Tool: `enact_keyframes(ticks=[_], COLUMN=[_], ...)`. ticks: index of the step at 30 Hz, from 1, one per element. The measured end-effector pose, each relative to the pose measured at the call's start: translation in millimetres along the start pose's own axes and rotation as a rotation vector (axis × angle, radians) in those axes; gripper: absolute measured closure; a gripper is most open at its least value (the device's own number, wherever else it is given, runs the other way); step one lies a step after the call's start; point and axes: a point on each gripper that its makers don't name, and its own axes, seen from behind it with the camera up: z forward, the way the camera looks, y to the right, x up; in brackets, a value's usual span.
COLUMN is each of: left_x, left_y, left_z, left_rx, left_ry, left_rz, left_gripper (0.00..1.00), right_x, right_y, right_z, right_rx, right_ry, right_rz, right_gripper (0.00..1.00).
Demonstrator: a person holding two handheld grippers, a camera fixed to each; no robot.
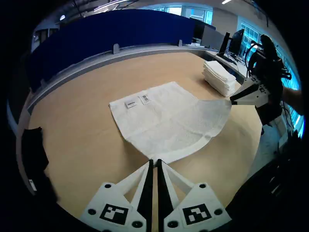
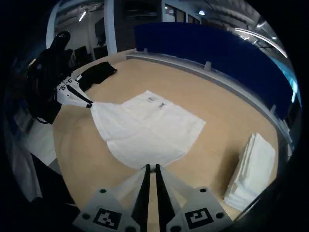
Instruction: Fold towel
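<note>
The white towel (image 1: 166, 116) lies spread on the wooden worktop (image 1: 85, 147). Its labelled edge lies far, toward the blue partition (image 1: 116, 31), and its near edge is held between the two grippers. The left gripper (image 1: 154, 161) has its fingers pinched closed on one near corner, and the right gripper (image 2: 151, 167) pinches the other. I cannot tell which side is longer. A stack of folded towels (image 2: 253, 170) sits apart, to the right.

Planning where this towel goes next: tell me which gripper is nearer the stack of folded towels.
Right. The right gripper grips the towel by a corner beside the stack; the left gripper grips another corner, across the towel from the stack.
</note>
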Motion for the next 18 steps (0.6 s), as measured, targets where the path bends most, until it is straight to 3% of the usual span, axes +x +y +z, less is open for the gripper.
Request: enact_keyframes(ticks=[11,18], left_x=[22,41], left_y=[-17.2,-37.0], left_z=[4.7,21.0], left_rx=[0.004,0.017], left_ry=[0.014,0.019], left_rz=[-0.042,-0.069], left_gripper=[0.93,0.93], right_x=[21,40], right_y=[26,52], right_z=[10.5,29.1], right_rx=[-0.024,-0.043], right_ry=[0.017,0.026], right_rz=[0.012,0.018], right_gripper=[0.90,0.90])
